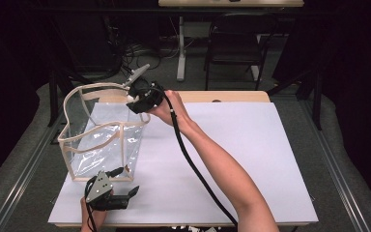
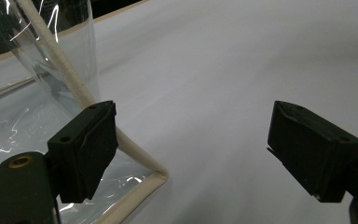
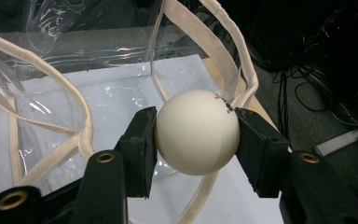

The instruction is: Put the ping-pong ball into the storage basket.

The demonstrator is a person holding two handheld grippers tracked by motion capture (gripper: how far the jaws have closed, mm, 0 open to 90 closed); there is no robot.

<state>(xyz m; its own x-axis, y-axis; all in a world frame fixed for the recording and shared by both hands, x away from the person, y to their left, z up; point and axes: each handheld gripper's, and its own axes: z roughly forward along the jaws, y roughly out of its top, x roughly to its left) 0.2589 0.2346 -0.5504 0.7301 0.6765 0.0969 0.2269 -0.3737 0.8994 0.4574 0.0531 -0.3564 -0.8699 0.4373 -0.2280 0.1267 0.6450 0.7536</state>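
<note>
Your right gripper [image 3: 193, 140] clamps the white ball [image 3: 196, 132] above the open top of the clear bag [image 1: 101, 137], so the drop inside looks left to do, while your left gripper [image 2: 193, 149] waits open-jawed beside the bag's near corner.

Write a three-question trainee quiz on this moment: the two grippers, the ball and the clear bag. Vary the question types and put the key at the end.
1. True or false: the right gripper is shut on the white ball.
2. Multiple choice: the ball is held A) on the white table cover, B) over the open top of the clear bag, C) inside the left gripper.
3. Fill in: the left gripper's jaws stand ____, beside the bag's bottom corner.

Key: 1 true; 2 B; 3 open.
</note>
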